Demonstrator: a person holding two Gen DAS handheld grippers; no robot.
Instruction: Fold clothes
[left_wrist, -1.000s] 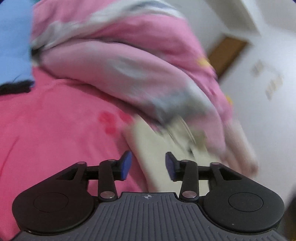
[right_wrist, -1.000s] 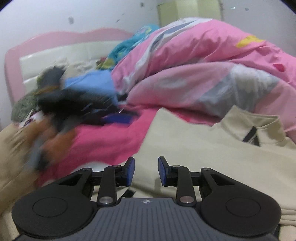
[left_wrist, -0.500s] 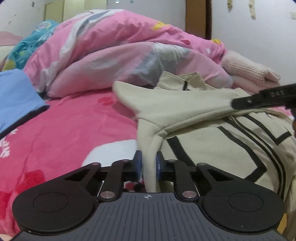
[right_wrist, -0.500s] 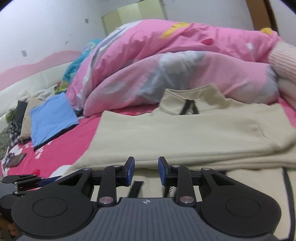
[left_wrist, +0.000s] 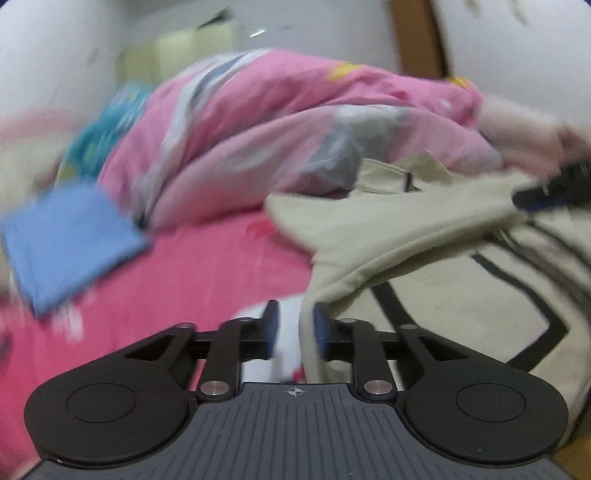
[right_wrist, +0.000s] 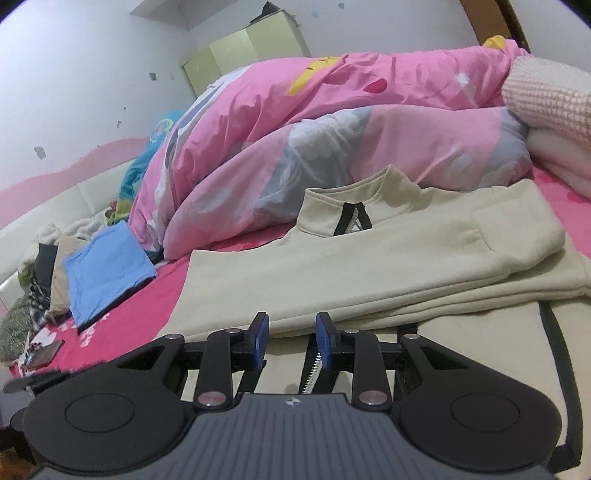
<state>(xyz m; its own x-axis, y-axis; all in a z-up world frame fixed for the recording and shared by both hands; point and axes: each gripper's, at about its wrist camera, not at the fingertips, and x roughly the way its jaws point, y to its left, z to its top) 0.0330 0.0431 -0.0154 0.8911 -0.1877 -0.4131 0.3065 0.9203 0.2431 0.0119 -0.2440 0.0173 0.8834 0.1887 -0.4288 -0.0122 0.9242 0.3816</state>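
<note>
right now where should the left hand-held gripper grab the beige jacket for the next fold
Judging by how it lies, take the beige jacket by its doubled near-left edge, which sits up as a soft ridge right by the left hand-held gripper. Come in low over the pink sheet, jaws straddling the ridge. Both hand-held grippers stand open; the right hand-held gripper hovers over the lower front.

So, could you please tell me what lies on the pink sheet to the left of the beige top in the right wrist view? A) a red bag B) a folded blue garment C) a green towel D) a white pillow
B: a folded blue garment lies flat on the pink sheet, left of the beige top and in front of the pink duvet.
</note>
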